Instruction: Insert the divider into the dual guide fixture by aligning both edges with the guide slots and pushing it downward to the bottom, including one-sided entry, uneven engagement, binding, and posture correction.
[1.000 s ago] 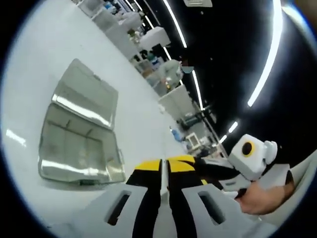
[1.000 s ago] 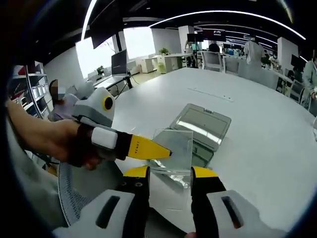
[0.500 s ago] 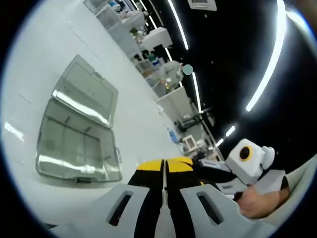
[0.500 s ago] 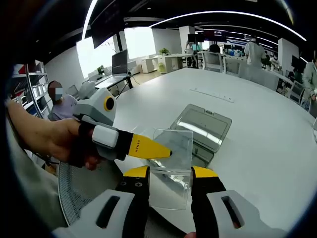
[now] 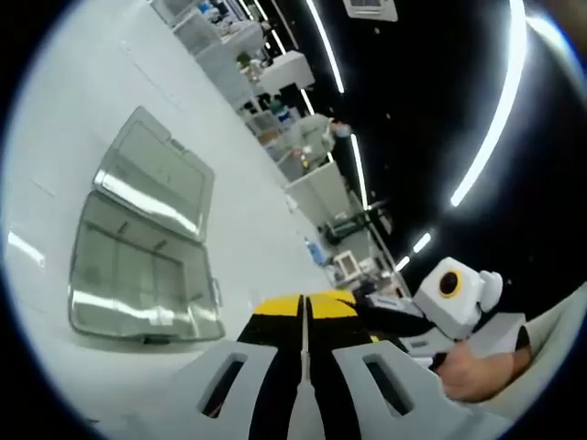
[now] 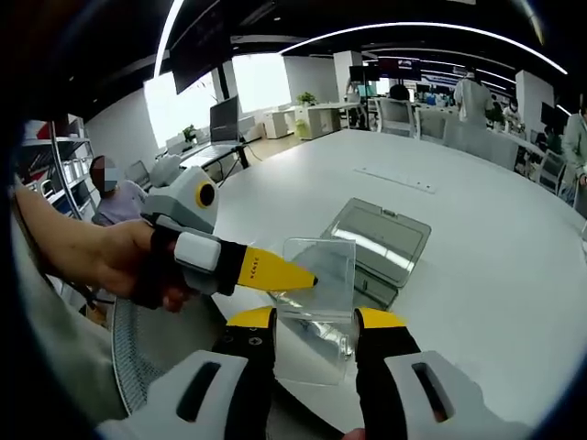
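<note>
Tabletop [image 6: 477, 238]: white; open clear fixture box [image 6: 376, 240] on it.
Left gripper [image 6: 292, 275]: clamped on divider [image 6: 316, 284], above box.
Right gripper [image 6: 316, 321]: jaws apart around divider's lower edge.

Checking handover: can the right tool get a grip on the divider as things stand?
Probably yes. The clear divider hangs between the right tool's open jaws, pinched only at its edge by the left tool.

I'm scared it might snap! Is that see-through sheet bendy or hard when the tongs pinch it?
Probably hard: the clear divider stays flat though the left tongs pinch only one edge. It's likely light, held out sideways without sagging. Its glossy surface looks slippery.
</note>
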